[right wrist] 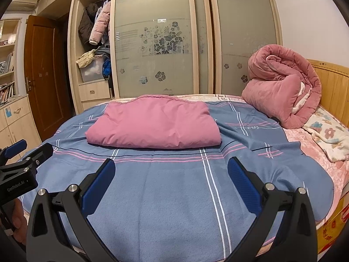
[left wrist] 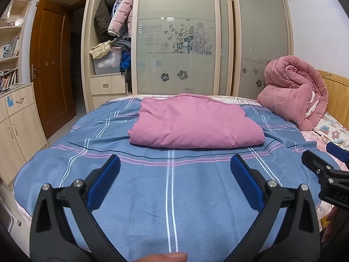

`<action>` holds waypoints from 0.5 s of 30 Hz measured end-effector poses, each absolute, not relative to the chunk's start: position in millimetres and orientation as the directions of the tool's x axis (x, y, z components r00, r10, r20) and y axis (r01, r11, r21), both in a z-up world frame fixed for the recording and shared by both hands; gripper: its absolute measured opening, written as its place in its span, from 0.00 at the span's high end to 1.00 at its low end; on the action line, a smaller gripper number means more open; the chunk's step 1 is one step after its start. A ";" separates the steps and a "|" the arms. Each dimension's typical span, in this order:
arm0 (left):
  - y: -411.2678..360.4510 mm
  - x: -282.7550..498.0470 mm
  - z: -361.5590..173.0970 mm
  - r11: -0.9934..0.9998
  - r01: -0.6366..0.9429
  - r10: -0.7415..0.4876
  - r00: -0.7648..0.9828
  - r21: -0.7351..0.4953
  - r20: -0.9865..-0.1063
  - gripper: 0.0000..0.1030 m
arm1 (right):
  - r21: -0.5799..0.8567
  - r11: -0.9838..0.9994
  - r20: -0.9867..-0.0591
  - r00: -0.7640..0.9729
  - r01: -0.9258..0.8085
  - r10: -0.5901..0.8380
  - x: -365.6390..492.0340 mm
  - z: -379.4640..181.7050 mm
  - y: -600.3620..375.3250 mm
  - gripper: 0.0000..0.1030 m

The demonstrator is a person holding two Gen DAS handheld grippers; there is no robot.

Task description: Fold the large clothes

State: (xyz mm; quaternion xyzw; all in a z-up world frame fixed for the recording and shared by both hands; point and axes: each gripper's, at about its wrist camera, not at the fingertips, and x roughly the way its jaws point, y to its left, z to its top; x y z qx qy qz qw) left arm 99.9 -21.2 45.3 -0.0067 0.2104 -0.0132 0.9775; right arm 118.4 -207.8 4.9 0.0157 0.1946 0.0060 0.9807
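**Pink bundle lies folded mid-bed, both tools held wide and empty**

Far left stands a brown wooden door (left wrist: pixel 51 65), then an open wardrobe bay with a hanging pale pink puffer jacket (left wrist: pixel 121 13) above a clear plastic storage box (left wrist: pixel 106 62), then frosted sliding wardrobe doors with flower prints (left wrist: pixel 176 43).

On the bed, a blue-grey blanket with white and pink stripes (left wrist: pixel 152 196) covers most of the mattress. The left tool (left wrist: pixel 174 181) hovers over its near edge, blue-padded fingers spread wide with nothing between them. Straight ahead of it, well apart, rests the task's thing: a smooth pink garment folded into a thick rectangle (left wrist: pixel 196 124), long axis running left to right across the bed, its rounded fold facing the tools. By the look of it the folding is largely done; whether another fold is wanted I cannot say.

The right tool (right wrist: pixel 171 182) hangs just beside the left one, likewise splayed and empty. From its view the folded garment sits ahead and a little to the left, so the left tool seems slightly better lined up, though neither is close. Only bare blanket lies between tools and garment.

Further right, a rolled fluffy pink quilt (right wrist: pixel 283 87) leans near the wooden headboard (right wrist: pixel 331 85), with a floral cream cloth (right wrist: pixel 327 135) beside it, both clear of the garment.
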 end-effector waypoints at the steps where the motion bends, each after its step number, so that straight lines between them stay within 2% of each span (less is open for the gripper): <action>1: -21.5 99.9 45.2 1.000 0.023 -0.029 0.911 -0.018 -0.411 0.02 | 0.031 1.000 -0.381 0.925 -0.005 0.017 118.3 4.8 -207.7 0.01; 15: -24.0 100.7 43.6 0.999 0.029 -0.032 0.910 -0.015 -0.414 0.02 | 0.035 0.999 -0.381 0.925 -0.002 0.015 118.3 3.5 -208.2 0.01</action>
